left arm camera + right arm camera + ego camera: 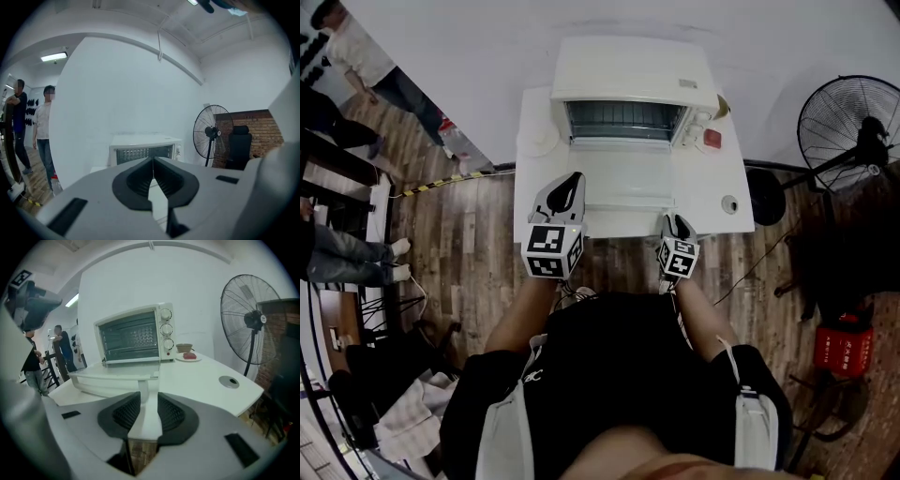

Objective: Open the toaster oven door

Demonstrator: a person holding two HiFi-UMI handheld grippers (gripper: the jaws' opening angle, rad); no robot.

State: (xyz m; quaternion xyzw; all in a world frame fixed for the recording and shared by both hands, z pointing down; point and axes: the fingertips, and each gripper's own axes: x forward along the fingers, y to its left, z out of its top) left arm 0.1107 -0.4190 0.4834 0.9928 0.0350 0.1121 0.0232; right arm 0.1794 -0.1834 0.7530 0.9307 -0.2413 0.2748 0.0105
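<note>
— What's the big furniture here?
— A white table [727, 178] against the wall, and a standing fan [848, 122] on the floor to its right.
— And the toaster oven [628, 70]?
— At the back of the table. Its door [623, 183] lies folded down flat toward the person, the inside showing.
— The grippers?
— The left gripper [152, 163] is pinched together on nothing, over the table's front. The right gripper [149, 397] has its jaws parted; the door handle [93, 376] ends just ahead of the gap, though I can't swear whether they touch.
— Anything smaller?
— A little plate [189, 357] beside the oven.
</note>
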